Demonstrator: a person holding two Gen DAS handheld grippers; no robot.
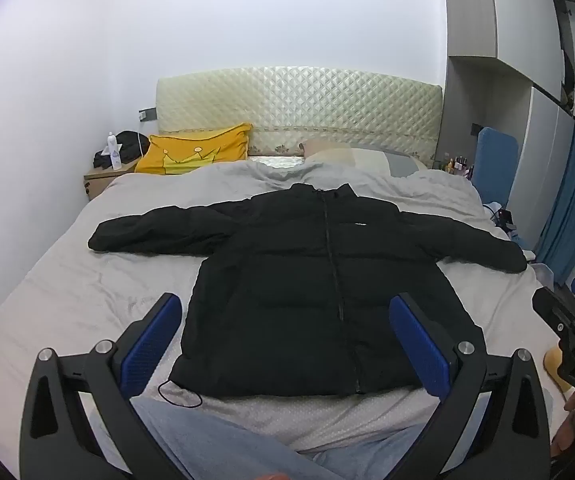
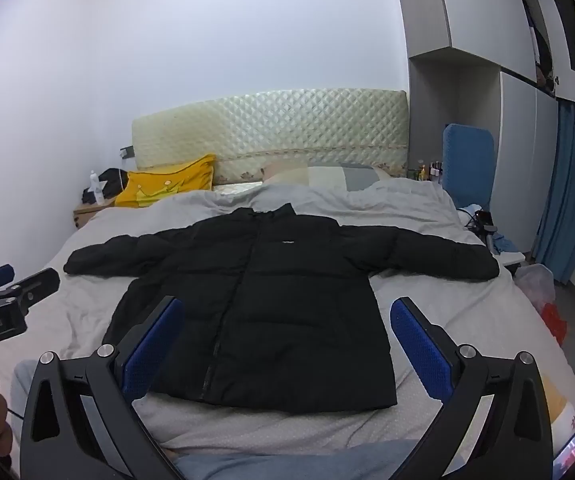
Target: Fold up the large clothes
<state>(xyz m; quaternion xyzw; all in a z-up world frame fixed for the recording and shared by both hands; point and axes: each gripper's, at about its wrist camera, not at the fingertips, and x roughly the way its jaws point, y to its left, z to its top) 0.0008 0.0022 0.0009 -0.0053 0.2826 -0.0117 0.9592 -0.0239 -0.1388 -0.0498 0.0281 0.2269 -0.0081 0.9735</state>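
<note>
Padding is what governs how this black puffer jacket [image 1: 307, 300] will handle, I judge: light for its bulk, soft and springy, with a smooth shell that probably slips and a fill that pushes back against a crease. A pinch on the puffed middle would likely catch only loose shell; the firmer places look like the cuffs, the hem corners and the collar.

It lies flat, front up and zipped, on the grey bed [image 1: 67, 300]. Its collar points toward the quilted headboard [image 1: 299, 108], and its hem lies along the near edge. The body's long axis runs from near to far, while the sleeves spread out to both sides, crossing that line.

The left gripper [image 1: 285, 344] hovers above the hem with jaws spread wide and nothing between them. The right gripper [image 2: 287, 344] likewise stands wide apart, empty, over the hem's right part.
</note>
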